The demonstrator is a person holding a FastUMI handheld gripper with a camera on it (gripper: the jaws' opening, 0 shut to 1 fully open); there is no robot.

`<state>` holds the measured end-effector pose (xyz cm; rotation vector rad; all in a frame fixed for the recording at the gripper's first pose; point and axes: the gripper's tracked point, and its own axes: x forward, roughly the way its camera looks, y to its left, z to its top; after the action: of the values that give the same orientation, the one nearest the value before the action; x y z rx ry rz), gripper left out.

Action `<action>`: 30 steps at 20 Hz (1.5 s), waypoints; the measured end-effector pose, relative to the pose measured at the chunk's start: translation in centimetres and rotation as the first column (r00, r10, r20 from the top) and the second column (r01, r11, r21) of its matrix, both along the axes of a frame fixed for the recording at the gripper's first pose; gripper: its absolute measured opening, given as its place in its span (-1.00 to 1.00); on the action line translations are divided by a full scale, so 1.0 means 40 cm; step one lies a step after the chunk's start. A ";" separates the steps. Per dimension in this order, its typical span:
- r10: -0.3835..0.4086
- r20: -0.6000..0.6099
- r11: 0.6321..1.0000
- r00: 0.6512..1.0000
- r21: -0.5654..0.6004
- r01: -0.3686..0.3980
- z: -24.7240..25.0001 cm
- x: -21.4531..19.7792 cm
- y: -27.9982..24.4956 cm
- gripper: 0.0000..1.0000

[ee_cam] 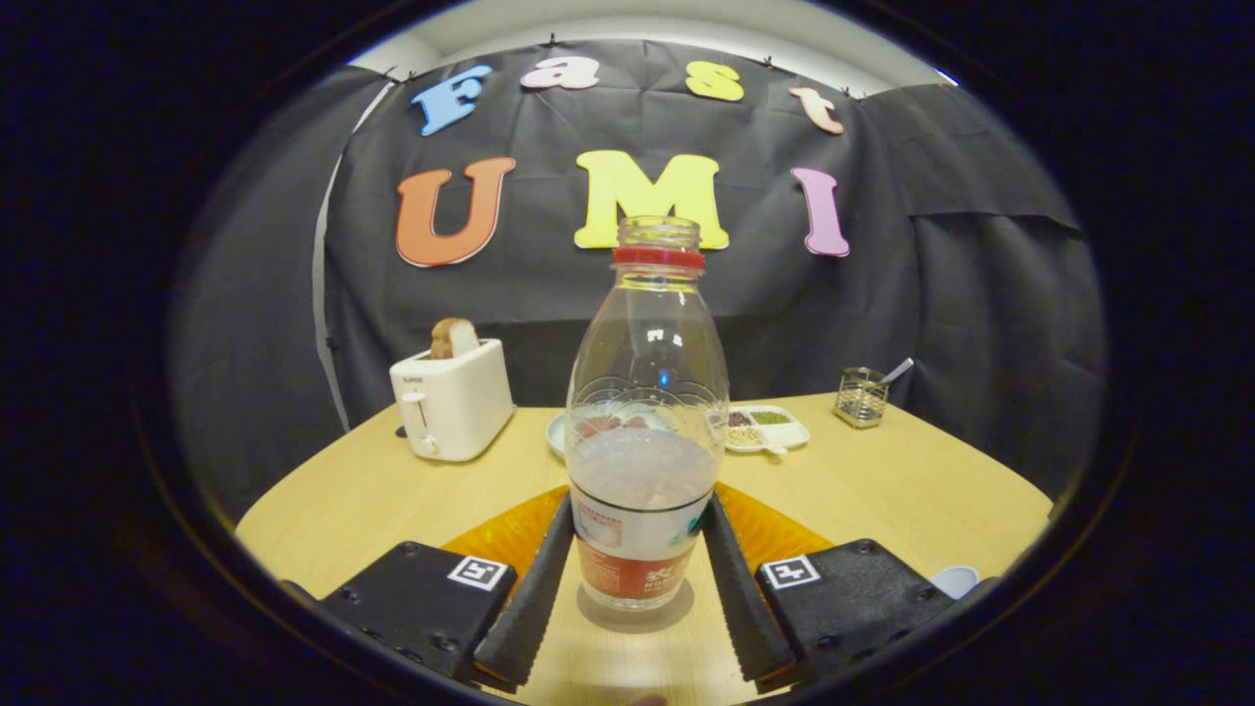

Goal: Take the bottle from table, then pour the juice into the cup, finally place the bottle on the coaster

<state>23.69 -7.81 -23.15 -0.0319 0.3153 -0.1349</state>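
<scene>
Between the fingers of the hand-held gripper (637,559) stood the bottle (645,431), clamped on both sides (cap off, juice inside) on the worktop (882,480); pouring into the cup (956,580), off to the right, and the coaster placement seemingly remained.

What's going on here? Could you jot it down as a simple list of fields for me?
bottle: uncapped, upright on the table, partly filled with liquid
gripper: fingers flank the bottle's lower part; whether they press on it cannot be told
orange coaster: under the fingers, beside and behind the bottle's base
cup: rim peeks past the gripper's right side
toaster: beyond the bottle, bread in the slot
behind the bottle: plate, sectioned tray, wire holder
</scene>
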 end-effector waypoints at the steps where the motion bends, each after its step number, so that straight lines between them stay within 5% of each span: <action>1: 0.004 -0.009 1.000 1.000 0.002 -0.004 -0.016 0.006 0.001 0.60; 14: 0.045 -0.067 0.997 0.997 -0.064 -0.049 -0.112 0.026 0.013 0.65; 17: 0.053 -0.066 0.996 0.996 -0.069 -0.058 -0.103 0.026 0.018 0.67; 20: 0.054 -0.063 0.995 0.997 -0.075 -0.059 -0.086 0.021 0.013 1.00; 30: 0.038 -0.014 0.991 0.999 -0.125 -0.039 0.026 -0.046 0.031 1.00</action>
<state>21.86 -6.55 -22.12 -0.1631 0.3175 -0.1162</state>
